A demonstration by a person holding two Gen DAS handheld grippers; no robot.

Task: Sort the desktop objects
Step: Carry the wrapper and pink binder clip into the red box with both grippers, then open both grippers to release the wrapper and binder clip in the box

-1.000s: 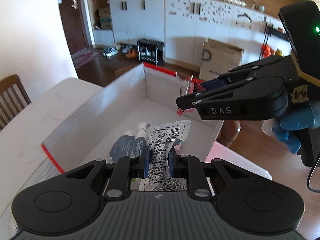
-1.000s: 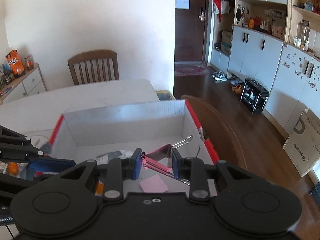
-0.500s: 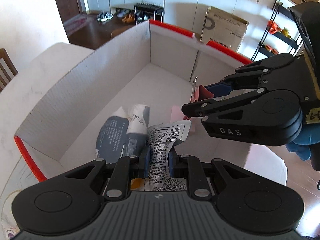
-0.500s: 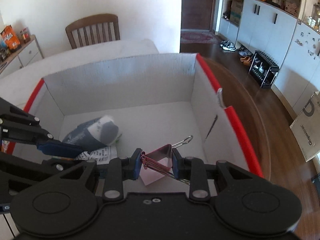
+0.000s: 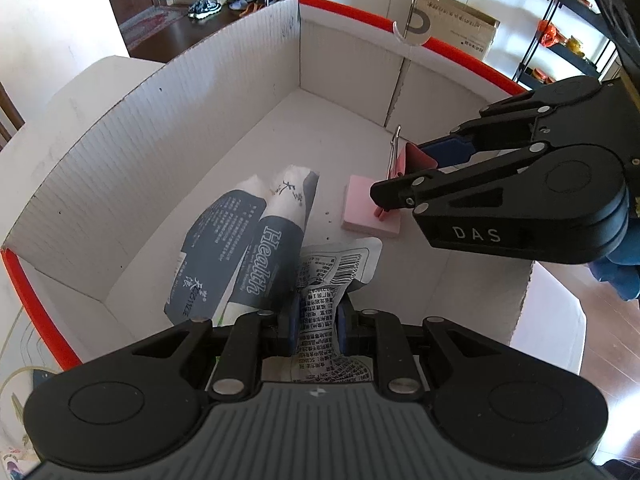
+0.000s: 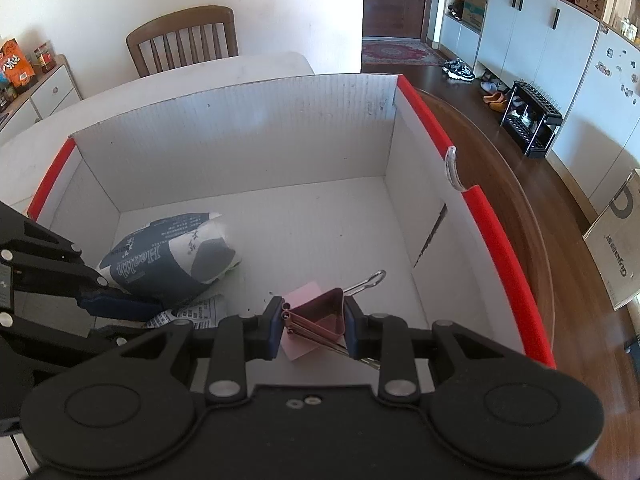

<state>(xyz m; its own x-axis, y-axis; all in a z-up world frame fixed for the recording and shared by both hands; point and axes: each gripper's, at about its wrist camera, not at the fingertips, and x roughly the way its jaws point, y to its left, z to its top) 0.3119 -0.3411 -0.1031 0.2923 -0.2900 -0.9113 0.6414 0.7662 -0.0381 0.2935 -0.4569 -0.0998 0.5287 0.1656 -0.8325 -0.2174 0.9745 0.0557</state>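
A room with a dark wood floor, white cabinets and a wooden chair (image 6: 182,38) at the upper left of the right wrist view surrounds a white desk (image 6: 240,70). On the desk stands an open white cardboard box (image 5: 168,128) with red edges, filling the middle of both views.

At the bottom centre of the left wrist view, the left tool (image 5: 318,322) is clenched on a printed white packet (image 5: 332,280) with a barcode, held above the near end of the box floor. Just left of it, a grey and white bag (image 5: 244,256) marked "Health" lies on the box floor.

The right tool (image 6: 314,326) is clenched on a pink binder clip (image 6: 320,316), whose wire handle sticks out toward the upper right. In the left wrist view this tool reaches in from the right side of the frame, holding the clip over a pink pad of sticky notes (image 5: 370,212) that lies flat on the box floor, right of the bag.
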